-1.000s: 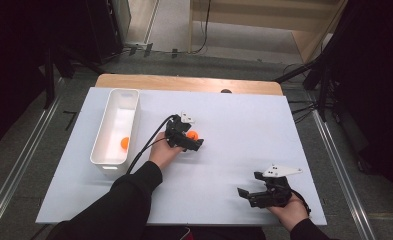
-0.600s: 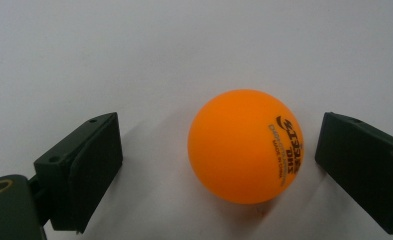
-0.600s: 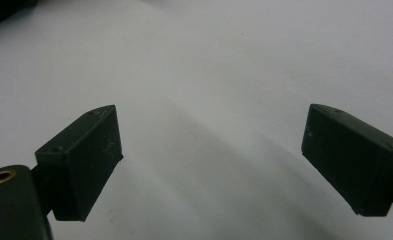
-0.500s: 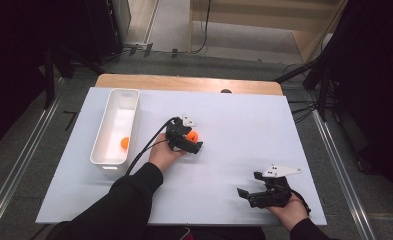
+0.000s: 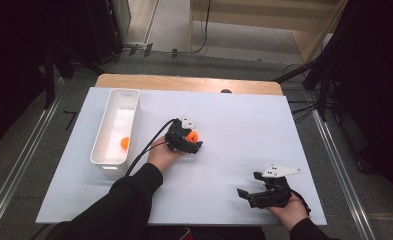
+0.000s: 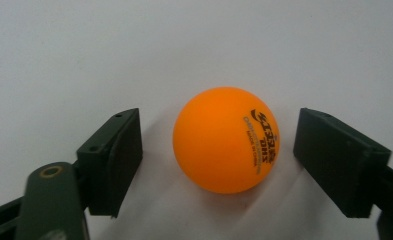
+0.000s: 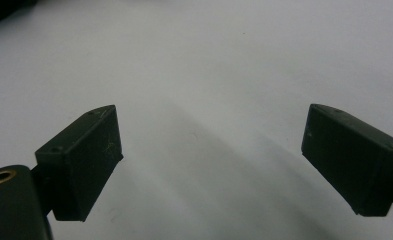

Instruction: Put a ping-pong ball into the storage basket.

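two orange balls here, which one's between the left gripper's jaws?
The orange ball on the table, mid-table right of the white bin. It sits between the left gripper jaws, which have just been closing. The other ball lies inside the bin.

orange ball [image 6: 226, 141] — dark logo and small print | wording too blurred to read

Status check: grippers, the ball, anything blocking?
Left gripper closing around orange ball, pads not touching yet. Right gripper open, empty. Nothing in the way.

High view looks down from above; gripper views skim the shared white table [image 5: 244, 125] closely.
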`<state>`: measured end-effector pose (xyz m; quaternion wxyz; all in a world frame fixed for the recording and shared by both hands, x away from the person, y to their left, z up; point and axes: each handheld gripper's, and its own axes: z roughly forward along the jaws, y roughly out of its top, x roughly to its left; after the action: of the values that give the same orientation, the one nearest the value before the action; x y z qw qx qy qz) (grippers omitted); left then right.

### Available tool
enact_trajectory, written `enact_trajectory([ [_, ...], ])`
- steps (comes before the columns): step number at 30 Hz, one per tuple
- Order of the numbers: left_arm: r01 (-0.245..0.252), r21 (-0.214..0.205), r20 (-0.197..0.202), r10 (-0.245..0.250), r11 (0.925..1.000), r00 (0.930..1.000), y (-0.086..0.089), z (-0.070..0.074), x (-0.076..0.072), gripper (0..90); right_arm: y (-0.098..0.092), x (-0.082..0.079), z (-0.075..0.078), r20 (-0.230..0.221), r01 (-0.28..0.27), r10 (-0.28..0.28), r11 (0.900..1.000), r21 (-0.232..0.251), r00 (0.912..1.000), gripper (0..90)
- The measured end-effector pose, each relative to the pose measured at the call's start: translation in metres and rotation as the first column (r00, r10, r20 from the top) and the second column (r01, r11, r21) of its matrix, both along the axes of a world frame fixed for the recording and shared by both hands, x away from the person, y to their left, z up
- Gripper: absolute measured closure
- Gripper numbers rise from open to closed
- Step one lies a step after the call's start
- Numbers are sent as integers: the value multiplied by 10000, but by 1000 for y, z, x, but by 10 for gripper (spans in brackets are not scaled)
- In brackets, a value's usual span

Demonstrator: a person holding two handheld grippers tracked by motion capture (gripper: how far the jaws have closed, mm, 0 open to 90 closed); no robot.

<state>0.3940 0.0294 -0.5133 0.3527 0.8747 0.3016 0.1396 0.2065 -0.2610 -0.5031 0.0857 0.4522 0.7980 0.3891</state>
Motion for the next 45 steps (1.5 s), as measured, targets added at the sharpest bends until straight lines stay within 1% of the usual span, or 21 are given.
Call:
enact_trajectory([
  [5, -151, -153, 97, 153, 9998, 9998, 1, 1, -3, 371, 1, 0, 0, 20, 5, -5, 10000, -41, 10000, 77],
  [7, -226, -149, 72, 227, 9996, 9997, 1, 1, -3, 389, 1, 0, 0, 0, -19, 19, 10000, -58, 10000, 78],
  [9, -304, -192, 75, 306, 9994, 9995, 2, 1, -3, 438, 1, 1, 0, -27, -29, 29, 10000, -60, 10000, 77],
  [13, -398, -221, 90, 400, 9990, 9992, 3, 1, -4, 473, 1, 1, 0, -21, -34, 33, 10000, -72, 10000, 78],
  [15, -465, -225, 33, 466, 9987, 9989, 3, 2, -4, 498, 1, 1, 0, -32, -51, 51, 10000, -75, 10000, 77],
  [32, -330, -287, 84, 332, 9990, 9994, 5, 2, -3, 502, 2, 1, -1, -75, -117, 116, 9999, -82, 9999, 78],
  [42, -387, -340, -93, 384, 9987, 9992, 8, 4, -2, 502, 2, 1, -1, -98, -112, 111, 9999, -67, 9999, 78],
  [45, -418, -436, -148, 412, 9982, 9990, 8, 6, -2, 502, 2, 1, -1, -87, -114, 113, 9999, -68, 9999, 78],
])
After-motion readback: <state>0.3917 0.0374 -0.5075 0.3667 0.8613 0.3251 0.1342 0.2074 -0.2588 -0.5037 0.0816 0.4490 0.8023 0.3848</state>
